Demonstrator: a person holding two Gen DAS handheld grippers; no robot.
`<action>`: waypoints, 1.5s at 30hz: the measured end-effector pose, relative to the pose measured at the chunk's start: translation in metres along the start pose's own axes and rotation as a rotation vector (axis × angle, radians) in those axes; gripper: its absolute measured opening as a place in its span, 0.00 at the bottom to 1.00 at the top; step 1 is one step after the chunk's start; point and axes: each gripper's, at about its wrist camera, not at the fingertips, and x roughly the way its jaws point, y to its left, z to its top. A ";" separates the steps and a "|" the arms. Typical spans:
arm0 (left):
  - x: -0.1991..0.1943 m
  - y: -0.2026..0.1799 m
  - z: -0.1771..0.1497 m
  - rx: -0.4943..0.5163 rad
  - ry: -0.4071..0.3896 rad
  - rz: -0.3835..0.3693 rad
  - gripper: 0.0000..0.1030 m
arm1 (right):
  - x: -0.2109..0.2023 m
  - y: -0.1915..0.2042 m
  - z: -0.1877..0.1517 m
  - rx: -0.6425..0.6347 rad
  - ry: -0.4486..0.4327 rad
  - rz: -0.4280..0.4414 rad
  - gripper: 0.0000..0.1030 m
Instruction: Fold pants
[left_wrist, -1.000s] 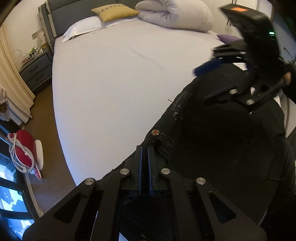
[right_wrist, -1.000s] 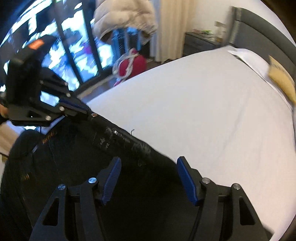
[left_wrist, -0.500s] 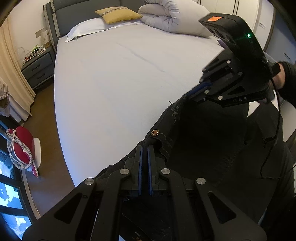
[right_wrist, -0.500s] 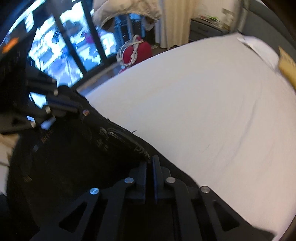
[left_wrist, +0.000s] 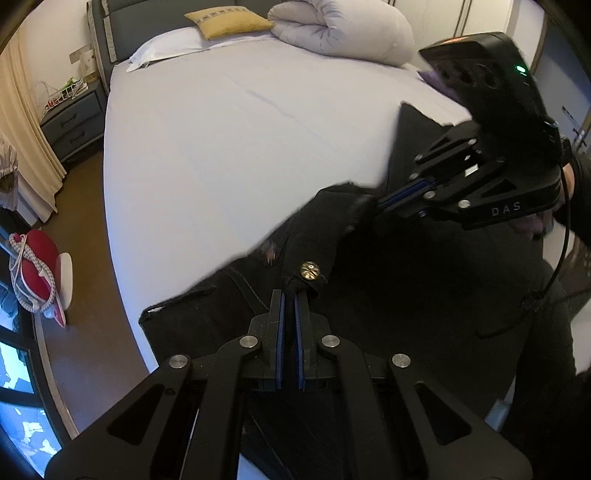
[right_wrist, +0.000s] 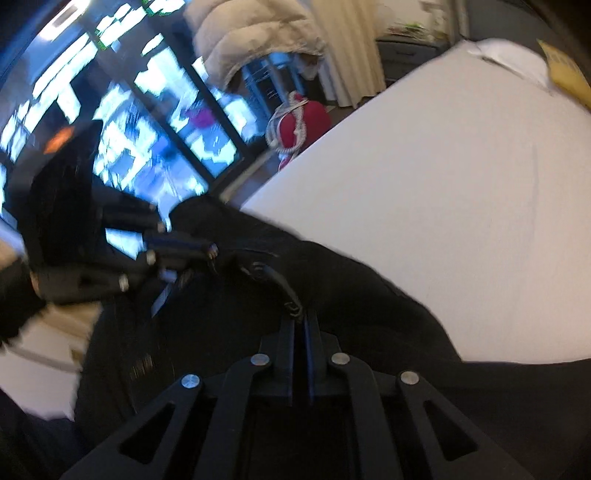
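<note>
Black pants (left_wrist: 388, 280) hang over the near edge of the white bed (left_wrist: 229, 140). My left gripper (left_wrist: 289, 295) is shut on the waistband just below its brass button (left_wrist: 309, 270). My right gripper (right_wrist: 300, 318) is shut on the waistband farther along; it also shows in the left wrist view (left_wrist: 384, 201), lifted above the bed edge. The pants (right_wrist: 332, 288) stretch between the two grippers, and the left gripper (right_wrist: 207, 251) shows blurred in the right wrist view. The legs of the pants are hidden below.
A rolled duvet (left_wrist: 343, 29), a yellow cushion (left_wrist: 229, 22) and a white pillow (left_wrist: 166, 51) lie at the head of the bed. A grey nightstand (left_wrist: 74, 122) and beige curtain (left_wrist: 22, 140) stand left. A red object (left_wrist: 33, 258) lies on the floor by the windows (right_wrist: 155, 122).
My right gripper has shut on the waistband and lifted it. Both grippers have raised the pants, and the fabric between them has bunched up.
</note>
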 end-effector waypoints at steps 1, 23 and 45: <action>-0.002 -0.006 -0.006 0.013 0.008 0.004 0.03 | -0.002 0.012 -0.008 -0.054 0.017 -0.022 0.07; -0.013 -0.122 -0.104 0.140 0.171 -0.057 0.04 | 0.018 0.196 -0.162 -0.595 0.225 -0.341 0.06; -0.003 -0.116 -0.140 0.136 0.191 -0.072 0.05 | 0.025 0.222 -0.185 -0.573 0.231 -0.419 0.08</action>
